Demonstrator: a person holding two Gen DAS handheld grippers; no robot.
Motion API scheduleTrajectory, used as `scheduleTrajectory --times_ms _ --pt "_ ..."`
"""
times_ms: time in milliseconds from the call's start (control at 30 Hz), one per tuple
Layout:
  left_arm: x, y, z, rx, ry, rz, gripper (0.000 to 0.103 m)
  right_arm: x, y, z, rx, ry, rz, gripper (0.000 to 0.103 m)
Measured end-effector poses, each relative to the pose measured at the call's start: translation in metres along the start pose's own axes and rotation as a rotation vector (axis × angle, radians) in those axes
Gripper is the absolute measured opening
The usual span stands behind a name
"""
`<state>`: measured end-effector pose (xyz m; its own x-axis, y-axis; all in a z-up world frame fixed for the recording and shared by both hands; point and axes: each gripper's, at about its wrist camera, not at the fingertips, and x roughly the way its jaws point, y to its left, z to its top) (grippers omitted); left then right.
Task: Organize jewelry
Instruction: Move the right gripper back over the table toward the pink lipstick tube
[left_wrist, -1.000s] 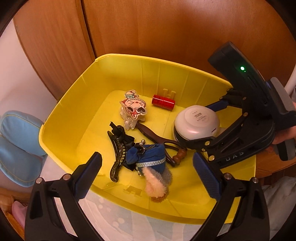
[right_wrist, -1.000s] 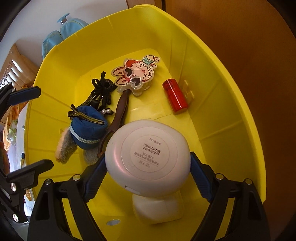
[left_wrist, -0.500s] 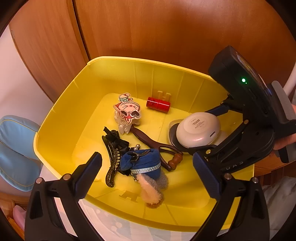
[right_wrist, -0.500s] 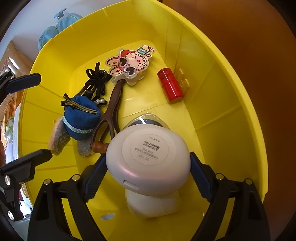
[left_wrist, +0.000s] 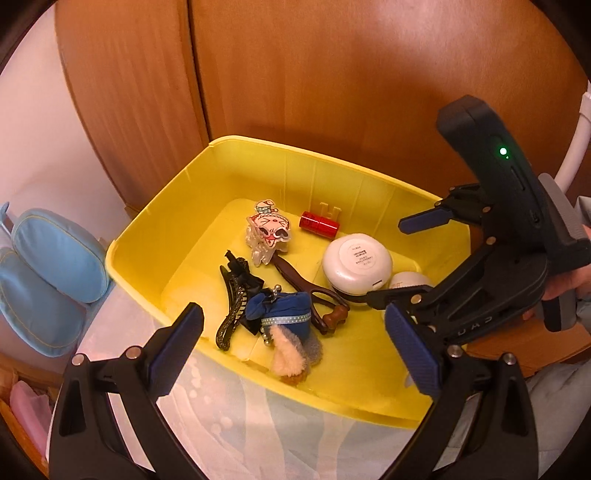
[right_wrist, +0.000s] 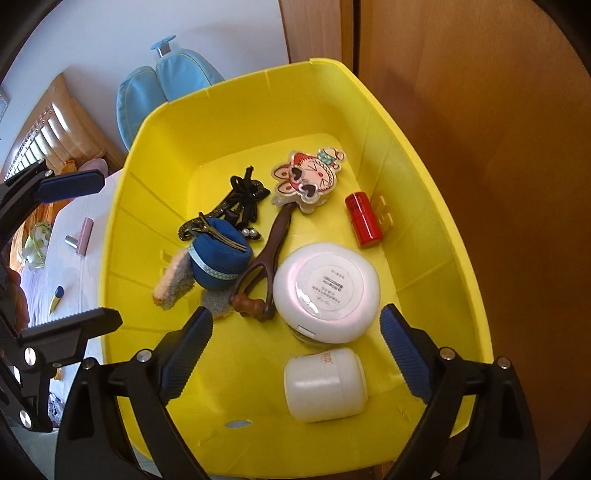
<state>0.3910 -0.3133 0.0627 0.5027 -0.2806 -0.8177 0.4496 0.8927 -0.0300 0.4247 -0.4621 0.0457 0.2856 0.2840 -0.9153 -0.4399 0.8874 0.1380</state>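
A yellow bin (left_wrist: 147, 221) holds a white round case (right_wrist: 327, 288), a white jar (right_wrist: 325, 384) on its side, a red tube (right_wrist: 364, 219), a cartoon hair clip (right_wrist: 308, 177), a brown hair clip (right_wrist: 269, 251), a black claw clip (right_wrist: 240, 199) and a blue pouch (right_wrist: 219, 258). My right gripper (right_wrist: 295, 350) hovers above the bin's near right part. Its jaws are opening, and the case lies below and ahead of them, untouched. Over the bin's front rim my left gripper (left_wrist: 295, 350) stands open and empty. It appears at the left edge of the right wrist view.
Wooden cabinet doors (left_wrist: 332, 92) rise right behind the bin. A light blue cushion (left_wrist: 48, 266) sits to its left. A white cloth beside the bin carries a pink tube (right_wrist: 84, 235) and a yellow-blue pen (right_wrist: 56, 299). A hand (left_wrist: 565, 284) holds the right gripper.
The right gripper let go of the white round case, which now rests in the bin, and its jaws spread wider. Both grippers rose and drew back from the bin.
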Motion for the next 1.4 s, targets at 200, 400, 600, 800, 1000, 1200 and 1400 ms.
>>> scheduleTrajectory --times_ms 200,400,600,800,1000,1200,1400 --pt "-0.029 0.011 -0.040 -0.140 -0.006 0.084 0.096 -0.026 0.008 0.010 0.031 -0.147 0.129 0.095" --pt "-0.054 0.038 -0.120 -0.376 0.053 0.175 0.096 -0.034 0.056 0.027 -0.062 -0.210 0.303 0.096" --pt "-0.090 0.069 -0.193 -0.543 0.058 0.248 0.096 -0.029 0.122 0.034 -0.171 -0.204 0.370 0.096" --pt "-0.111 0.110 -0.246 -0.586 0.030 0.248 0.096 -0.004 0.194 0.030 -0.204 -0.168 0.348 0.096" --pt "-0.119 0.163 -0.298 -0.580 0.049 0.188 0.096 0.047 0.276 0.019 -0.207 -0.070 0.237 0.096" --pt "-0.114 0.218 -0.326 -0.536 0.066 0.163 0.096 0.101 0.347 0.021 -0.255 -0.033 0.117 0.096" --pt "-0.099 0.253 -0.321 -0.523 0.048 0.114 0.096 0.135 0.381 0.028 -0.304 -0.018 0.040 0.096"
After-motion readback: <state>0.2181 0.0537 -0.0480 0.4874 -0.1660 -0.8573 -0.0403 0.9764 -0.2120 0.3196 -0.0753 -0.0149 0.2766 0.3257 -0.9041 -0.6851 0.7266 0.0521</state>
